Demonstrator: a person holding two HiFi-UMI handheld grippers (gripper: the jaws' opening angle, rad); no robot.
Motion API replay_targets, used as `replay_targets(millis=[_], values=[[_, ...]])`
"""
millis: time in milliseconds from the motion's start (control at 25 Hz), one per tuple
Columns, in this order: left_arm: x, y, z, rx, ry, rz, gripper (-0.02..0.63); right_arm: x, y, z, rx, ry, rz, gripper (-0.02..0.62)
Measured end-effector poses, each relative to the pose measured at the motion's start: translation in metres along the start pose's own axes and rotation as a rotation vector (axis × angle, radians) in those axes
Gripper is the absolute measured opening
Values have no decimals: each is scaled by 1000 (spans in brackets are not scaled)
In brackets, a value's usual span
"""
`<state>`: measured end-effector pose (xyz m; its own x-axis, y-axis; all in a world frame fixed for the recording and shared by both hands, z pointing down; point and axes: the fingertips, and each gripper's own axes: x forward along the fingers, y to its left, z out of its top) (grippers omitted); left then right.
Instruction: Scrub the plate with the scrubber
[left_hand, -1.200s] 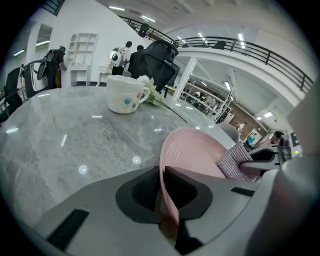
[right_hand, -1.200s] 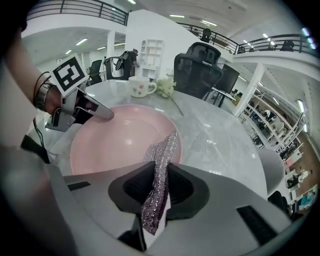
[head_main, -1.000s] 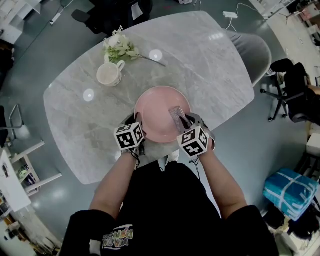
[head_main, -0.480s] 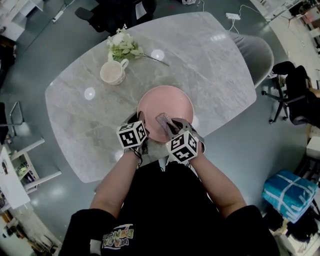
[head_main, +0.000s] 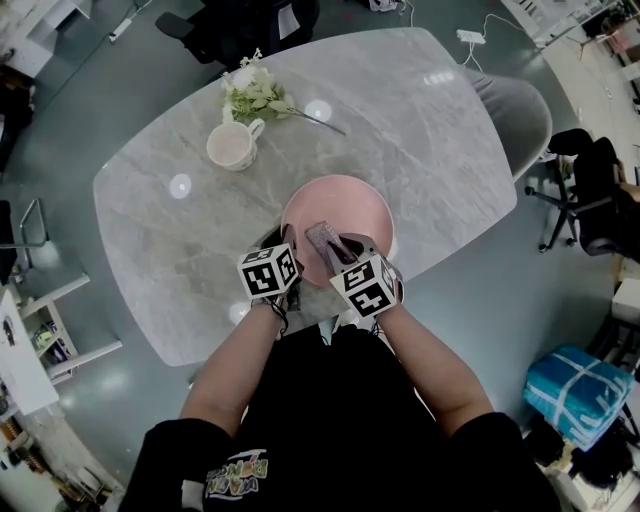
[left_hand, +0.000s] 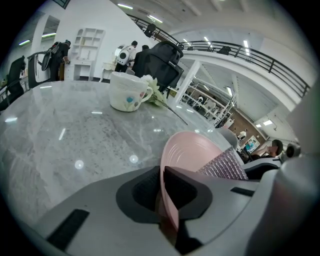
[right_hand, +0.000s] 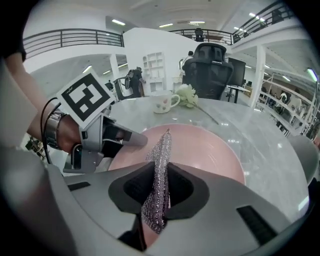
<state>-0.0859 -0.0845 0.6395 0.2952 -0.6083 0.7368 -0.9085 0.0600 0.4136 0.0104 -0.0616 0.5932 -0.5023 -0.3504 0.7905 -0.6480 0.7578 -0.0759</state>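
The left hand-held gripper pinches the rim of the round pink plate, likely to steady it at the near edge of the marble surface; the right hand-held gripper clamps the silvery mesh scrubber over its inside.

From the plate, the table lay bare from twelve to three o'clock; a cup and flowers stood at ten to eleven.

Left tool clamping plate, right tool clamping scrubber, both angled downward
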Motion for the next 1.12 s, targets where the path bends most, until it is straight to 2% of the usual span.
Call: replay_targets(millis=[360,760,1120], values=[[-2,-1,2,-31,1,-24,37,26,7,28,2,11,35,74],[-1,-1,2,-17,5,-28,37,44,-19,21,-156,99,-52,75],[1,0,2,-17,4,-27,37,38,-76,19,-167,117,-177,75]])
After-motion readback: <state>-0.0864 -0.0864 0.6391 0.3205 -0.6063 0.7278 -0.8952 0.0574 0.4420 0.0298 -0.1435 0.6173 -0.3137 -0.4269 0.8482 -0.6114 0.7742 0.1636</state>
